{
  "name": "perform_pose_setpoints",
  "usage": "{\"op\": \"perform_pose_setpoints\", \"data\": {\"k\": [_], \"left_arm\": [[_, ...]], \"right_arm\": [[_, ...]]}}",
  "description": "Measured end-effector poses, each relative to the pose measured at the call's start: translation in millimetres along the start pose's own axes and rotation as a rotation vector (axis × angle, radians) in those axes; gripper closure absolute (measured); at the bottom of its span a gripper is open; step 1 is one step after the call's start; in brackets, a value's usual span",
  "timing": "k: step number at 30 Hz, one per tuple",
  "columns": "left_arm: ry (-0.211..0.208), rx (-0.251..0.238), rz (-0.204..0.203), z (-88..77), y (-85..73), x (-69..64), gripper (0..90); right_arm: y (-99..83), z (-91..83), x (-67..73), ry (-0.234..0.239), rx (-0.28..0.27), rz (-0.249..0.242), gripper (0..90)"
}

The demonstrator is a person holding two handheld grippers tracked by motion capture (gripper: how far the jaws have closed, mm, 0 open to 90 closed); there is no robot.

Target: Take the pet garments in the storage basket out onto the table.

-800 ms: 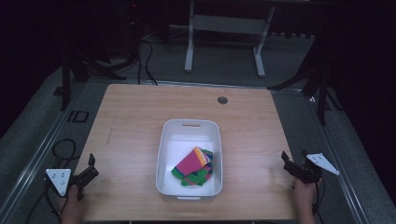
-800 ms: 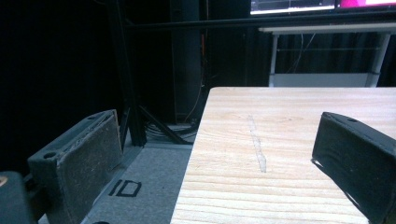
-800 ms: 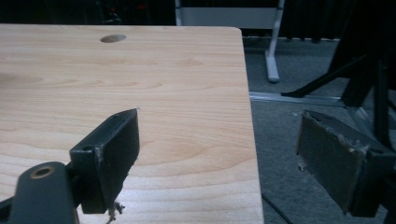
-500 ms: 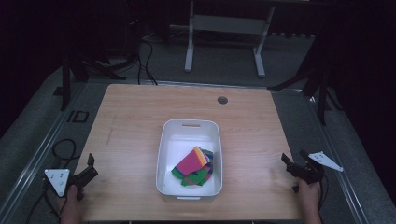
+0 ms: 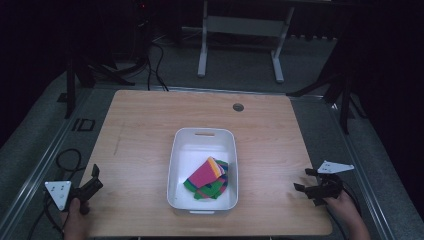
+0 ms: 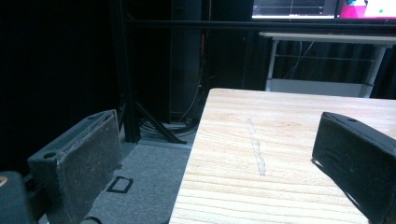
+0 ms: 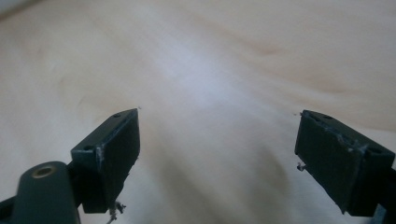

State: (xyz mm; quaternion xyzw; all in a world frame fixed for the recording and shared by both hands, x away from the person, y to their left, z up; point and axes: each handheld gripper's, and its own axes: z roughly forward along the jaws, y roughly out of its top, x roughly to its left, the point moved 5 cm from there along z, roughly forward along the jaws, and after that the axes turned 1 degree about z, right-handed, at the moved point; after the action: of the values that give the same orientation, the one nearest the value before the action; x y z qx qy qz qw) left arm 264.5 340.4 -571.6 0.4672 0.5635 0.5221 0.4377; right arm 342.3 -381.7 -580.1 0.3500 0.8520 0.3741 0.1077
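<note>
A white tub (image 5: 202,145) stands in the middle of the wooden table (image 5: 145,130). In its near half lies a heap of coloured cloths (image 5: 207,178), pink on top with green and orange beneath. My left gripper (image 5: 94,179) rests at the table's near left corner, open and empty, with its jaws wide apart over the table edge (image 6: 219,158). Over the near right part of the table my right gripper (image 5: 304,180) points left toward the tub. Its jaws stand open (image 7: 217,149) above bare wood, with nothing between them.
A round cable hole (image 5: 238,107) sits near the table's far edge. Black stands (image 5: 75,75) and cables lie on the grey floor at the left, and a white frame (image 5: 240,30) stands beyond the table. A pale streak (image 6: 256,147) marks the wood at the left.
My right gripper has shifted slightly left and forward over the table and tilted, its grey plate now lifted. The left gripper has barely moved. The tub and cloths are as before.
</note>
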Motion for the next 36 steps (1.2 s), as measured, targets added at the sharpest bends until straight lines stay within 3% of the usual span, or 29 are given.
{"op": "perform_pose_setpoints", "data": {"k": [4, 8, 15, 22, 25, 27, 29, 34, 36], "left_arm": [[-0.002, -0.002, 0.000, 0.0, 0.1, -0.2, 1.9], [-0.005, -0.002, 0.005, -0.2, 0.0, -0.4, 1.9], [-0.009, -0.003, 0.007, -0.6, -0.1, -0.7, 1.9], [-0.012, -0.003, 0.010, -0.6, -0.2, -1.3, 1.9], [-0.012, -0.005, 0.015, -0.5, -0.2, -1.6, 1.9], [-0.014, -0.005, 0.016, -0.6, -0.2, -1.9, 1.9], [-0.014, -0.006, 0.016, -0.6, -0.2, -1.9, 1.9], [-0.017, -0.004, 0.021, -0.6, -0.2, -2.5, 1.9], [-0.017, -0.004, 0.022, -0.5, -0.2, -2.6, 1.9]], "right_arm": [[1.9, 6.1, 9.8, 0.056, 0.078, -0.036, 13.9], [9.1, 9.0, 17.3, 0.093, 0.085, -0.054, 13.9], [24.9, 13.8, 38.0, 0.211, 0.115, -0.098, 16.0], [45.0, 15.0, 54.6, 0.251, 0.148, -0.127, 16.0], [55.1, 15.1, 64.1, 0.266, 0.174, -0.175, 12.8], [60.7, 15.7, 69.8, 0.261, 0.180, -0.211, 13.5], [63.9, 15.9, 72.1, 0.268, 0.183, -0.204, 13.3], [85.2, 16.9, 82.9, 0.253, 0.184, -0.263, 13.3], [93.1, 17.0, 86.2, 0.255, 0.186, -0.265, 13.3]]}}
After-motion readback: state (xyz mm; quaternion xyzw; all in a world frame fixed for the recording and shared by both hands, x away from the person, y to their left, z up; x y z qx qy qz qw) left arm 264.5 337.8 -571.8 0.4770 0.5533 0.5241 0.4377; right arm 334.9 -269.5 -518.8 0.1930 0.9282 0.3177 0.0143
